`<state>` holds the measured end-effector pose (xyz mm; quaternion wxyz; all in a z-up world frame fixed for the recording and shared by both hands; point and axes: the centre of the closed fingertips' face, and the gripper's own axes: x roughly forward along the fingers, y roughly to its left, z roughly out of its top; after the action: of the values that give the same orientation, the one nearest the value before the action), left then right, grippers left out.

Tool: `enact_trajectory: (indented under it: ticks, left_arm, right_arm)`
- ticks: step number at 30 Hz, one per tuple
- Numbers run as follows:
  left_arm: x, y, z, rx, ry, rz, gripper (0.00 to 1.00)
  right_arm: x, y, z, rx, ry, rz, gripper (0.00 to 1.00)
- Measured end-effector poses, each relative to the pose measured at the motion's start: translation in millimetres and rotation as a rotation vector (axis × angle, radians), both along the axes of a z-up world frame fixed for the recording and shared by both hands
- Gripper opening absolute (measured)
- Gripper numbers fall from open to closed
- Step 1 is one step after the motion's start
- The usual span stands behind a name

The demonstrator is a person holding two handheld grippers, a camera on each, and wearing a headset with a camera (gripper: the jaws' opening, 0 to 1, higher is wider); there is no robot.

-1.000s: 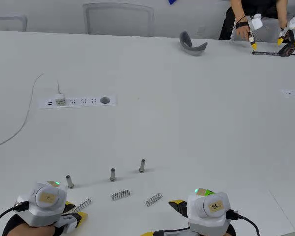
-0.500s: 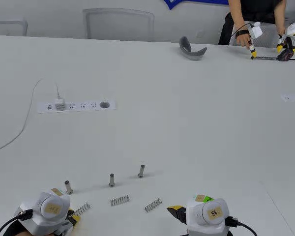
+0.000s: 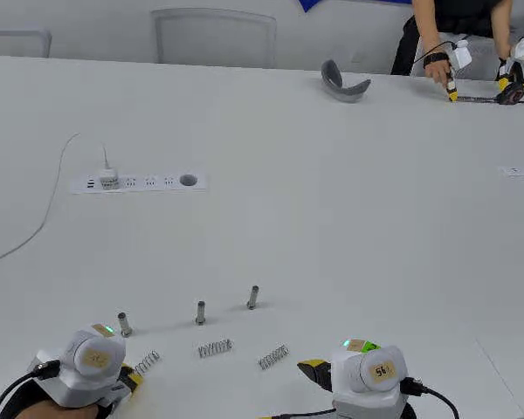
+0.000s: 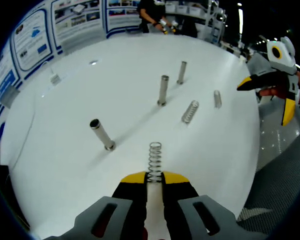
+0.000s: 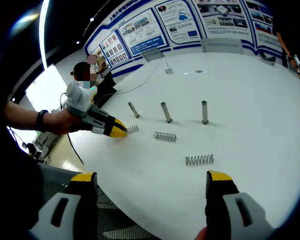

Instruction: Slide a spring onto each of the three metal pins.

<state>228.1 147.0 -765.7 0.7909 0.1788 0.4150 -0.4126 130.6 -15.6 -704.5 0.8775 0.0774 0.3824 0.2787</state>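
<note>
- The left hand-held gripper (image 4: 154,176) has its yellow-tipped jaws closed on the near end of the left spring (image 4: 155,155). The spring sticks straight out ahead of the jaws, low over the white worktop (image 3: 332,218).
- In the left gripper view that spring points just to the right of the left pin (image 4: 102,135). It is near the pin but apart from it, and the pin's hollow top is bare.
- The middle pin (image 3: 200,312) and the right pin (image 3: 252,298) stand upright further along the same slanting row. Each stands apart from its neighbour, and neither carries a spring.
- The middle spring (image 3: 215,348) lies flat on the worktop on the person's side of the middle pin.
- The right spring (image 3: 273,356) lies flat beside it, on the person's side of the right pin. Both springs are loose.
- The right hand-held gripper (image 5: 151,179) has its jaws spread wide and holds nothing. It sits at the near edge of the worktop, with the right spring ahead of it and apart from both tips.
- In the head view the two hand-held grippers sit at the bottom edge, the left one by the left spring and the right one to the right of the right spring.
- Further back a white power strip (image 3: 140,182) lies on the worktop with a plug in it, and a thin cable (image 3: 48,209) trails off to the left.
- A grey curved object (image 3: 345,83) rests near the far side of the worktop.
- Another person (image 3: 454,26) works with grippers at the far right corner.
- A chair (image 3: 214,35) stands behind the far edge.
</note>
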Motion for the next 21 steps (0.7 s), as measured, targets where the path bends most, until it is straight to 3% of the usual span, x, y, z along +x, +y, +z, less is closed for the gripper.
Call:
enact_trajectory:
  ticks: [8, 21]
  left_arm:
    - [-1.2, 5.0, 9.0, -0.013, 0.0, 0.016, 0.1]
    - [-17.0, 5.1, 20.1, -0.04, 0.012, -0.004, 0.1]
  right_arm:
    - [-0.9, 4.0, -1.1, 0.009, 0.002, 0.009, 0.9]
    - [-2.0, 7.2, -1.4, 0.027, 0.007, 0.016, 0.89]
